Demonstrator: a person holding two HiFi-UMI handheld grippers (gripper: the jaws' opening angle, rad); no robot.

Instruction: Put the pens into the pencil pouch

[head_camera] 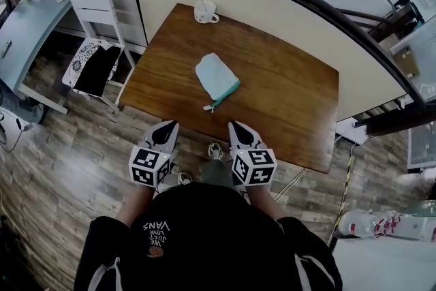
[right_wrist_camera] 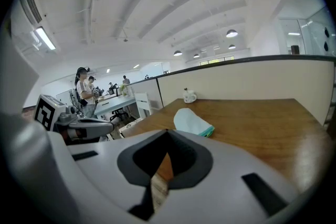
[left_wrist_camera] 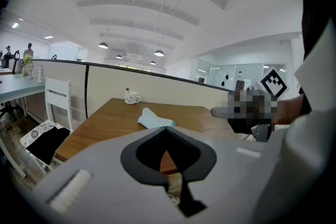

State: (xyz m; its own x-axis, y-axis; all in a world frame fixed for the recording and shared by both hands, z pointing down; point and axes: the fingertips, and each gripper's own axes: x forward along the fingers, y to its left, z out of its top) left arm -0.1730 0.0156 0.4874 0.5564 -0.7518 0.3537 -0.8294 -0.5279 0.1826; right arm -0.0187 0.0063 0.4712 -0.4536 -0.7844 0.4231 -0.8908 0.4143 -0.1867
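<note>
Chair (head_camera: pixel 95 31): white, far left, off the desk (head_camera: pixel 293 99).
Left tongs (head_camera: pixel 168 127): shut tight, holding nothing, by the near edge.
Mug (head_camera: pixel 204 11): far side, well away from the pouch.
Pouch (head_camera: pixel 216 80): pale blue, lying flat mid-desk, nothing blocking it.
Pens: none show; maybe inside the pouch, maybe out of sight.
Right tongs (head_camera: pixel 236 127): shut, empty.
</note>
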